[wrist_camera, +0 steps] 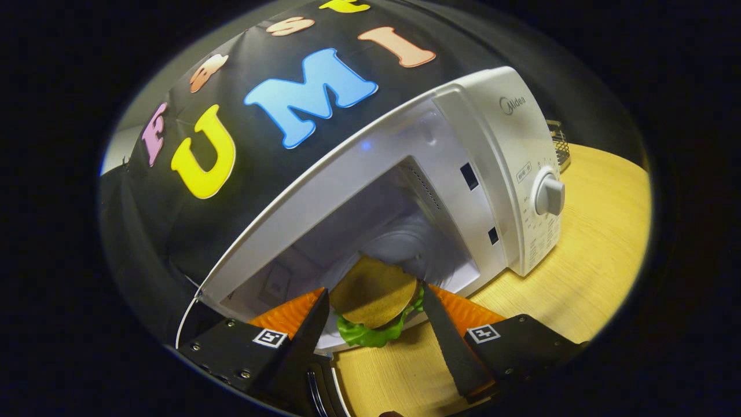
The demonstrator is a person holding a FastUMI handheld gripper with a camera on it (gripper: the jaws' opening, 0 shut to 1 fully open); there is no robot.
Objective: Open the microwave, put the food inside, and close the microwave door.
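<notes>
Two fingers of the tool reach forward from nearest the camera, and between them sits one burger, its tan bun facing the lens and a frill of green lettuce hanging out below. Both fingers lie against the burger's sides, so the tool is closed on it at a middling spread. Each finger carries one small square black-and-white marker near its base, two in all.

Just beyond the burger stands one white microwave, tilted in the view. Its door is swung open, showing as a dark edge below the left finger. The burger is at the mouth of the open cavity, in front of the pale round turntable inside; whether it rests on anything I cannot tell. Two dark rectangular latch slots show on the frame right of the cavity. On the microwave's control panel there is one round white knob, with small printed marks around it that are too small to read. The brand "Midea" can be read at the panel's top.

The microwave stands on a light wood-grain table, which spreads out to the right of it and under the fingers. Behind the microwave's right side, one dark wire basket peeks out on the table. Black cloth forms the booth wall behind and left of the microwave.
</notes>
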